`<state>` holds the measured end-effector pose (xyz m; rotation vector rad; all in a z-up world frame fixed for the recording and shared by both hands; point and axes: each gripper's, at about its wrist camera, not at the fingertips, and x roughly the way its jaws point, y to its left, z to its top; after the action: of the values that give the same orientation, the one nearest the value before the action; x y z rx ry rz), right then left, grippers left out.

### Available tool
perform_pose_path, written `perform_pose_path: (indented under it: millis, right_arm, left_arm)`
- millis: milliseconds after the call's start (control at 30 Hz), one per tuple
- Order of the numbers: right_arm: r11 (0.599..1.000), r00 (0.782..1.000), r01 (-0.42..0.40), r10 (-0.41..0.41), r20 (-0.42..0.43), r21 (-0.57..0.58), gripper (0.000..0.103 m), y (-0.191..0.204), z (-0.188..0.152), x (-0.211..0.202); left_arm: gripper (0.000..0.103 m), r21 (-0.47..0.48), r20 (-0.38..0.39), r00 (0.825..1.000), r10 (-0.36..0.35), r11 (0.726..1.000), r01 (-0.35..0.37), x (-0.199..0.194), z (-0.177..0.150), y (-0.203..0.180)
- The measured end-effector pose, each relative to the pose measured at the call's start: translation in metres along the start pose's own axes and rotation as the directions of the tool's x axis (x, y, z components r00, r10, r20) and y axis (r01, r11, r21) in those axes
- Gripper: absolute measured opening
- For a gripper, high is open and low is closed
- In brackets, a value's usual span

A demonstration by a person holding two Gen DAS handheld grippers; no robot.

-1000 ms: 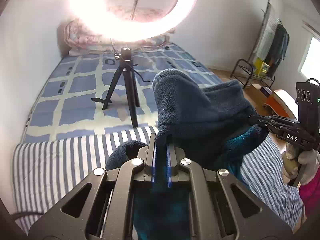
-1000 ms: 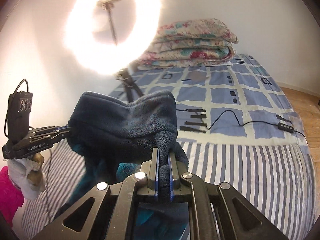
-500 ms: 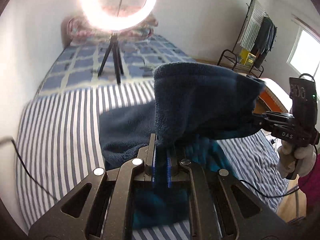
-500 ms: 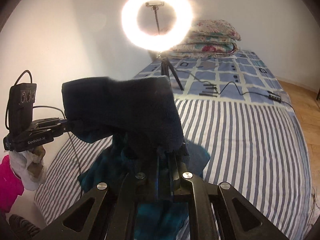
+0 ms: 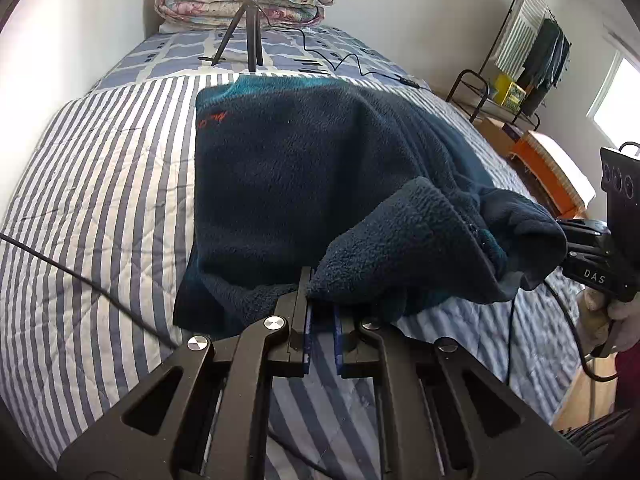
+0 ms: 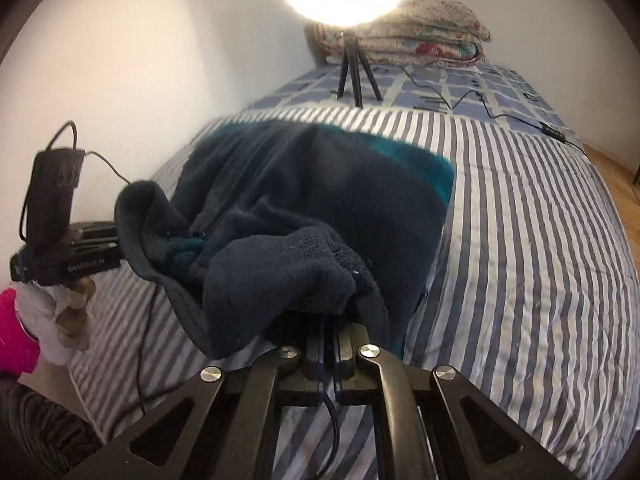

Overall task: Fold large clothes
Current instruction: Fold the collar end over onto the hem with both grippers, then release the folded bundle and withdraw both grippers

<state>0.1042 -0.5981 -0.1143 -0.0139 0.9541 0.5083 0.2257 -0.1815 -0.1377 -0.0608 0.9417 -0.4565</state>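
Observation:
A dark navy fleece garment point(image 5: 304, 168) with a teal lining and a small red logo lies spread on the striped bed cover point(image 5: 100, 184). Its near hem is lifted off the bed. My left gripper point(image 5: 322, 292) is shut on the hem's left corner, with fleece bunched over its fingertips. My right gripper point(image 6: 329, 320) pinches the other corner, its jaws closing on the fleece between them. In the left wrist view the right gripper point(image 5: 568, 240) sits at the far right, its tips buried in cloth. The right wrist view shows the left gripper point(image 6: 116, 240) at the left edge.
A ring light on a tripod point(image 5: 248, 40) stands on the bed's far half in front of folded floral quilts point(image 5: 240, 0); its cable point(image 5: 352, 60) trails across the checked sheet. A clothes rack point(image 5: 532, 52) and an orange stool point(image 5: 548, 168) stand right of the bed.
Both grippers pulled back toward the bed's near edge and sank, still holding the hem. The fleece went from hanging bunched in the air to lying spread on the striped cover.

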Motion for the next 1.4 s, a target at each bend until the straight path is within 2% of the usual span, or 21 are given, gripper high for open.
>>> perform_pose_path:
  millis: [167, 233, 300, 467, 533, 600, 700, 767, 800, 833, 867, 1033, 1067, 1100, 1133, 1200, 1267, 1400]
  right_arm:
    - [0.999, 0.999, -0.014, 0.013, 0.037, 0.029, 0.003, 0.000, -0.003, -0.020]
    - [1.000, 0.998, 0.008, -0.008, 0.063, 0.011, 0.006, 0.006, -0.002, -0.039]
    - [1.000, 0.996, 0.021, -0.021, 0.084, -0.005, 0.022, 0.014, -0.001, -0.059]
    - [0.996, 0.985, 0.064, -0.052, 0.163, -0.067, 0.029, 0.041, -0.001, -0.125]
    - [0.993, 0.977, 0.083, -0.064, 0.202, -0.086, 0.033, 0.053, 0.001, -0.154]
    - [0.990, 0.969, 0.097, -0.071, 0.238, -0.098, 0.049, 0.063, 0.002, -0.182]
    - [0.984, 0.951, 0.121, -0.076, 0.299, -0.133, 0.055, 0.080, 0.006, -0.229]
    - [0.979, 0.937, 0.143, -0.086, 0.338, -0.147, 0.064, 0.090, 0.010, -0.258]
    - [0.977, 0.929, 0.151, -0.089, 0.358, -0.148, 0.069, 0.093, 0.011, -0.272]
    - [0.977, 0.918, 0.157, -0.090, 0.386, -0.146, 0.071, 0.097, 0.013, -0.290]
    - [0.977, 0.911, 0.156, -0.086, 0.403, -0.144, 0.071, 0.099, 0.015, -0.300]
    - [0.972, 0.865, 0.189, -0.099, 0.493, -0.137, 0.081, 0.108, 0.030, -0.362]
    - [0.970, 0.853, 0.201, -0.104, 0.512, -0.138, 0.084, 0.110, 0.034, -0.373]
    - [0.969, 0.841, 0.207, -0.103, 0.532, -0.139, 0.088, 0.111, 0.038, -0.384]
    - [0.969, 0.835, 0.204, -0.097, 0.542, -0.141, 0.091, 0.111, 0.042, -0.392]
    - [0.967, 0.828, 0.202, -0.086, 0.553, -0.153, 0.103, 0.113, 0.049, -0.401]
    - [0.963, 0.824, 0.221, -0.099, 0.559, -0.156, 0.103, 0.113, 0.052, -0.400]
    - [0.970, 0.859, 0.198, -0.102, 0.501, -0.142, 0.103, 0.102, 0.051, -0.363]
  left_arm:
    - [0.007, 0.025, -0.001, 1.000, 0.002, 1.000, -0.002, -0.015, -0.008, -0.006]
    - [0.011, 0.026, 0.016, 1.000, 0.007, 1.000, -0.008, -0.031, -0.007, -0.007]
    - [0.012, 0.027, 0.037, 0.999, 0.009, 1.000, -0.010, -0.053, -0.009, -0.008]
    - [0.013, 0.057, 0.110, 0.994, 0.001, 0.998, -0.007, -0.115, -0.011, -0.016]
    - [0.017, 0.049, 0.149, 0.989, -0.005, 0.999, -0.003, -0.146, -0.008, -0.019]
    - [0.019, 0.032, 0.185, 0.983, -0.018, 0.999, 0.012, -0.174, -0.003, -0.019]
    - [0.020, 0.028, 0.261, 0.965, -0.017, 1.000, 0.010, -0.228, 0.011, -0.024]
    - [0.028, 0.022, 0.301, 0.953, -0.019, 1.000, 0.013, -0.260, 0.020, -0.027]
    - [0.039, 0.021, 0.323, 0.946, -0.029, 0.999, 0.024, -0.276, 0.024, -0.029]
    - [0.044, 0.020, 0.340, 0.940, -0.032, 0.999, 0.027, -0.288, 0.028, -0.029]
    - [0.044, 0.021, 0.371, 0.928, -0.029, 1.000, 0.023, -0.307, 0.033, -0.032]
    - [0.044, 0.002, 0.431, 0.902, -0.034, 0.999, 0.036, -0.366, 0.060, -0.036]
    - [0.045, -0.006, 0.441, 0.897, -0.029, 0.999, 0.036, -0.377, 0.065, -0.035]
    - [0.052, -0.010, 0.452, 0.892, -0.023, 0.999, 0.031, -0.386, 0.069, -0.035]
    - [0.059, -0.010, 0.460, 0.888, -0.017, 1.000, 0.024, -0.393, 0.072, -0.034]
    - [0.063, -0.015, 0.471, 0.882, -0.008, 1.000, 0.017, -0.401, 0.077, -0.031]
    - [0.063, -0.031, 0.466, 0.885, -0.005, 0.999, 0.022, -0.399, 0.081, -0.024]
    - [0.065, -0.091, 0.413, 0.910, -0.023, 0.994, 0.066, -0.361, 0.084, 0.000]
